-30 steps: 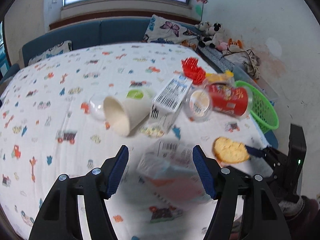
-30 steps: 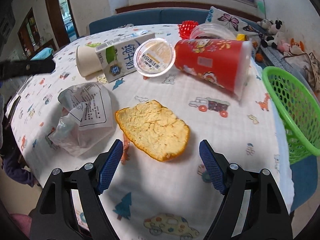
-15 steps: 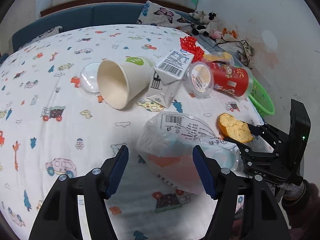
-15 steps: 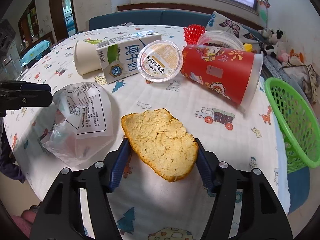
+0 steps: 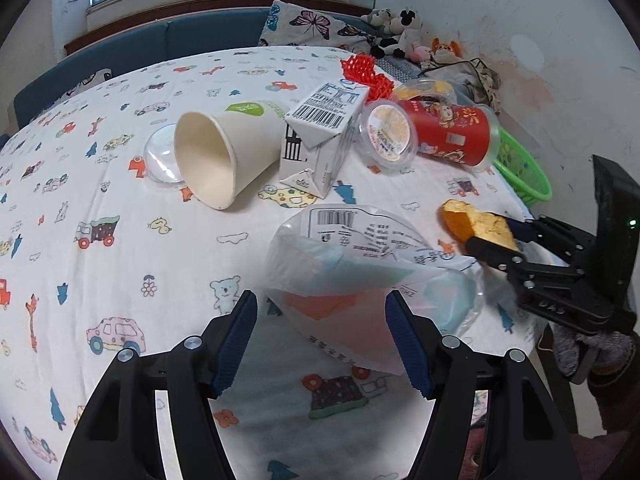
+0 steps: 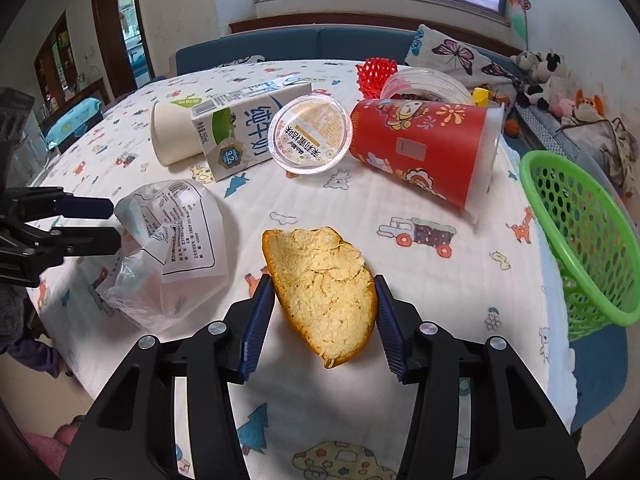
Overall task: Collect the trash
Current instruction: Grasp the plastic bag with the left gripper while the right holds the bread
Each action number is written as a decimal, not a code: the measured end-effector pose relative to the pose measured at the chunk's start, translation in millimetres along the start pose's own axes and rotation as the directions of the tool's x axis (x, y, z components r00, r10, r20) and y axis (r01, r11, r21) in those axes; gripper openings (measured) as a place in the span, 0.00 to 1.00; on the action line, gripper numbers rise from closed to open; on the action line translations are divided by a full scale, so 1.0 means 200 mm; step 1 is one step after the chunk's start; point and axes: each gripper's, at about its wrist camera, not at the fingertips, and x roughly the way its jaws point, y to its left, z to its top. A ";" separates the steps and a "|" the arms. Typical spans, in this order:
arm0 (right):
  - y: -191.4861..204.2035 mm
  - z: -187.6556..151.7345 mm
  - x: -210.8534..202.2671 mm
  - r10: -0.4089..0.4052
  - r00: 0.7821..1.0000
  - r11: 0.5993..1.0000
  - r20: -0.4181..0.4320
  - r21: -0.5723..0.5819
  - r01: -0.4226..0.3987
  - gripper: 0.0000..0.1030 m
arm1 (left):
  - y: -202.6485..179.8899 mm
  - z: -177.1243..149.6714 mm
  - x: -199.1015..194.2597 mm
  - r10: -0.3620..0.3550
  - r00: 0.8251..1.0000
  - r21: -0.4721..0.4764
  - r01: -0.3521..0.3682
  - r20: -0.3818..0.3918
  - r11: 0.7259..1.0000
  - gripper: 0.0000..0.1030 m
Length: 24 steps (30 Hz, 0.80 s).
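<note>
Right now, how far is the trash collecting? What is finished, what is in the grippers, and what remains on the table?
Done: nothing visibly; what shows of the green basket looks empty. In hand: the right gripper has just been closing on the orange peel; the left gripper is open around the plastic bag. Left: paper cup, milk carton, round lid, red cup.

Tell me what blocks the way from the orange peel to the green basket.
Nothing visible does. The orange peel sits in the right gripper; only bare tablecloth lies between it and the green basket.
</note>
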 end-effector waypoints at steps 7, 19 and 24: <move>-0.01 0.00 -0.02 0.004 1.000 1.000 0.007 0.013 -0.004 0.49 | -0.03 0.02 0.03 0.047 0.999 0.084 -0.047 0.011 0.995 0.62; -0.03 0.00 -0.04 0.005 1.000 1.000 0.017 0.027 -0.006 0.49 | -0.02 0.02 0.00 0.035 0.999 0.073 -0.036 0.015 0.997 0.62; -0.03 0.00 -0.05 0.006 1.000 1.000 0.020 0.030 -0.006 0.49 | -0.02 0.04 -0.03 -0.016 1.000 0.012 0.016 0.016 1.000 0.62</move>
